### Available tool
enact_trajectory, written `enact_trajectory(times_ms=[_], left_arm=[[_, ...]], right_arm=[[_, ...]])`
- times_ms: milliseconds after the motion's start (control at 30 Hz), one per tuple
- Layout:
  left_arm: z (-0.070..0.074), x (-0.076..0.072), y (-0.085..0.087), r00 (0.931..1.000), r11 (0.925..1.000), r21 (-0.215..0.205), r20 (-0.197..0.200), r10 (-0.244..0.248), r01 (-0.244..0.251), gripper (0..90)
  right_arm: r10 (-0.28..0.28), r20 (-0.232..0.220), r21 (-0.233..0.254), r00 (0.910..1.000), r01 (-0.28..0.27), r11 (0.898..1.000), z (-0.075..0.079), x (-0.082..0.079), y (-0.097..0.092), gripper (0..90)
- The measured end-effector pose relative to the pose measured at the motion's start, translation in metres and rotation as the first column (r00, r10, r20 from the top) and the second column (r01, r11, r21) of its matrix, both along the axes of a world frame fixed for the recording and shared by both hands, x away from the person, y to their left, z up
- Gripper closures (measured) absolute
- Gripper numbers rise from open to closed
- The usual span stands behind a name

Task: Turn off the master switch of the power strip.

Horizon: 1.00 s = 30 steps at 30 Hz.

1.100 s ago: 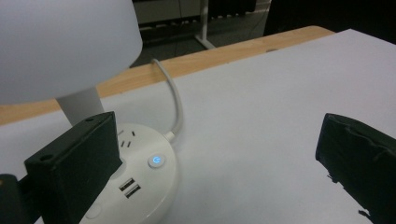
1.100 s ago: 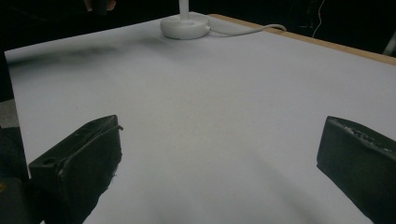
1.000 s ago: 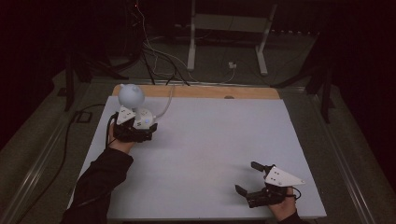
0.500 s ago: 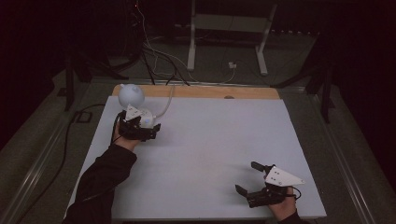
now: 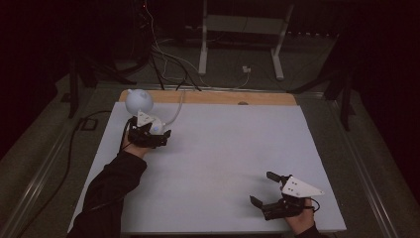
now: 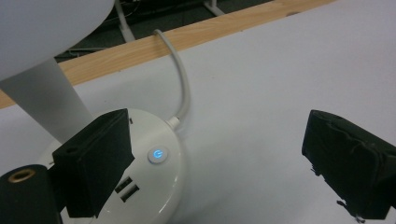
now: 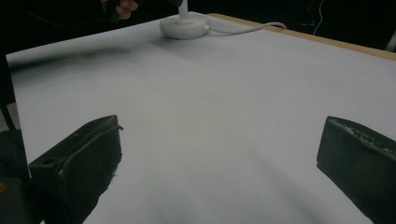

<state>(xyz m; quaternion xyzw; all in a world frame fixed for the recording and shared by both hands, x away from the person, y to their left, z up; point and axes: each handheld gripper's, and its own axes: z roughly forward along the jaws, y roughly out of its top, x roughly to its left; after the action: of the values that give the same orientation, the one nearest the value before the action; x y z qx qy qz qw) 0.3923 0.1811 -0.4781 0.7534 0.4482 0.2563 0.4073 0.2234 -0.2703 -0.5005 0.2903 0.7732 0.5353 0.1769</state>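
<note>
Two grippers are in view, and one of them has moved in the last second. Left gripper (image 5: 151,135) has drawn back a little toward the person from the lamp (image 5: 138,101) at the far-left corner of the table (image 5: 218,163), at roughly 10 o'clock from the table's middle. Its jaws stand spread and hold nothing; in the left gripper view one jaw hangs over the near rim of the lamp base (image 6: 154,182), the other over bare table at 3 o'clock from it.

Power button (image 6: 157,155) on the base shows a blue glow, with two slots just below it. The lamp head is pale but throws no bright light that I can confirm, so whether the lamp is actually on cannot be told. The white cable (image 6: 180,79) runs from the base toward the wooden edge (image 5: 208,97) at 12 o'clock.

Right gripper (image 5: 267,191) rests low at about 5 o'clock on the table, well apart from the lamp, jaws spread and empty; it has barely shifted.

Judgement: the withdrawal suggests a press on the button is either just finished or being lined up afresh; the button lies between the jaws' line and the left jaw, so a small inward correction would be needed
</note>
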Motion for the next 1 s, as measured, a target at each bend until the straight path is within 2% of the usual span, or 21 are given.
enact_trajectory(times_ms=[67,100,167,267,400,500,533,600,700,733,767,867,967,1000], left_arm=[[0.0,0.001,0.001,0.9998,0.9998,-0.009,-0.002,0.019,-0.019,14.8],[-0.001,0.001,0.001,0.9998,0.9997,-0.008,-0.001,0.022,-0.022,14.8],[-0.001,0.003,0.002,0.9994,0.9995,0.001,-0.011,0.032,-0.032,17.8],[-0.001,0.004,0.001,0.9987,0.9987,0.01,-0.003,0.051,-0.05,25.8],[-0.001,0.003,0.0,0.9984,0.9979,0.033,0.009,0.055,-0.055,43.8],[-0.002,0.004,0.0,0.9979,0.9972,0.036,0.009,0.065,-0.065,50.1],[-0.003,0.005,0.001,0.997,0.9956,0.053,0.014,0.077,-0.077,58.7],[-0.003,0.005,0.001,0.9969,0.9957,0.048,0.013,0.078,-0.079,64.8],[-0.004,0.006,0.002,0.9968,0.9957,0.05,0.019,0.077,-0.078,70.1],[-0.004,0.006,0.001,0.9964,0.9943,0.068,0.029,0.08,-0.082,72.1],[-0.004,0.006,0.001,0.9964,0.9943,0.068,0.029,0.08,-0.082,74.0],[-0.006,0.008,0.001,0.996,0.9931,0.08,0.029,0.084,-0.086,80.5],[-0.009,0.01,0.001,0.9954,0.9907,0.097,0.018,0.094,-0.095,83.3],[-0.01,0.011,0.002,0.9955,0.9913,0.091,0.011,0.095,-0.095,87.3]], right_arm=[[0.0,0.002,-0.002,1.0,0.0,1.0,0.0,0.0,0.0,0.0],[0.0,0.002,-0.002,1.0,0.0,1.0,0.0,0.0,0.0,0.0],[0.001,0.002,-0.003,1.0,-0.001,1.0,0.0,0.0,0.0,0.0],[0.0,0.001,-0.002,1.0,0.0,1.0,0.0,0.0,0.0,0.0],[-0.001,0.003,-0.005,1.0,0.001,1.0,0.0,0.0,0.0,0.0],[-0.002,0.001,-0.003,1.0,0.002,1.0,0.0,0.0,0.0,0.0],[-0.001,0.001,-0.003,1.0,0.001,1.0,0.0,0.001,0.0,0.0],[0.0,0.001,-0.003,1.0,0.0,1.0,0.0,0.001,0.0,0.0],[0.0,-0.001,-0.001,1.0,0.0,1.0,0.0,0.001,0.0,0.0],[-0.001,-0.001,-0.002,1.0,0.001,1.0,0.0,0.001,0.0,0.0],[-0.002,-0.003,-0.002,1.0,0.002,1.0,0.0,0.001,0.0,0.0],[-0.002,-0.003,0.0,1.0,0.002,1.0,0.0,0.001,-0.001,0.0],[-0.003,-0.003,0.0,1.0,0.003,1.0,0.0,0.001,-0.001,0.0],[-0.004,0.0,0.0,1.0,0.004,1.0,0.0,0.001,-0.001,0.0]])
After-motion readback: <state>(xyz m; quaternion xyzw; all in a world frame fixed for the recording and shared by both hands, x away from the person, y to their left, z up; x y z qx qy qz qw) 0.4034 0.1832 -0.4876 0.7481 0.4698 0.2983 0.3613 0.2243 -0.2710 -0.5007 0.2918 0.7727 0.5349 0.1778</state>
